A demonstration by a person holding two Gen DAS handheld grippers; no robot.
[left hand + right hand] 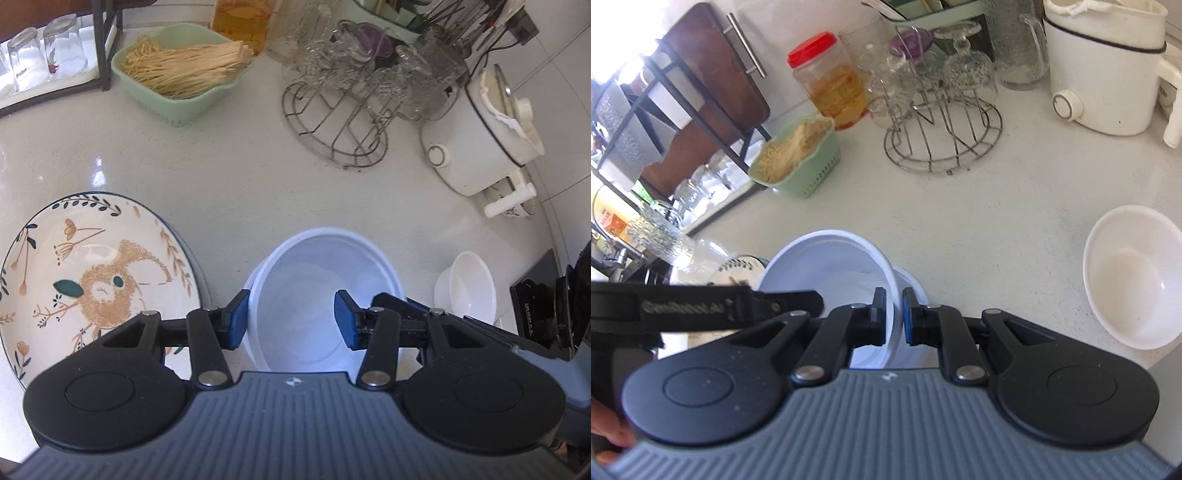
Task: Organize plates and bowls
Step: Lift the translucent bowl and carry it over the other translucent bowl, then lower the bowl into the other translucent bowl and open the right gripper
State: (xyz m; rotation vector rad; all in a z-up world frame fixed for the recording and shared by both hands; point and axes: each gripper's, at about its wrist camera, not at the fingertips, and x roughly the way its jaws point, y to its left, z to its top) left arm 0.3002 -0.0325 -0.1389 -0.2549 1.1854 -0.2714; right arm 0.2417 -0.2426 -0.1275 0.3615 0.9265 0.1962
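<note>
Right gripper [894, 317] nearly closed — pads pinch the near rim of a white bowl [827, 273], tilted over a second white bowl [911, 291] near the countertop's [960, 206] front edge. Left gripper [290, 319] part-open, straddling the bowl's wall — contact unclear. Rabbit-print plate [92, 280] left; small white bowl [1134, 277] right. Lettering on the gripper arm unreadable.

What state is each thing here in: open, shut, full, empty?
Large white bowl: empty, rim pinched, sitting over another bowl.
Small white bowl: upright, empty.
Rabbit plate: lying flat, empty.
Red-lidded jar: lid on.
Green basket: full of dry strands.
Right jaws: shut on large white bowl.
Left jaws: open, straddling that bowl's wall.
</note>
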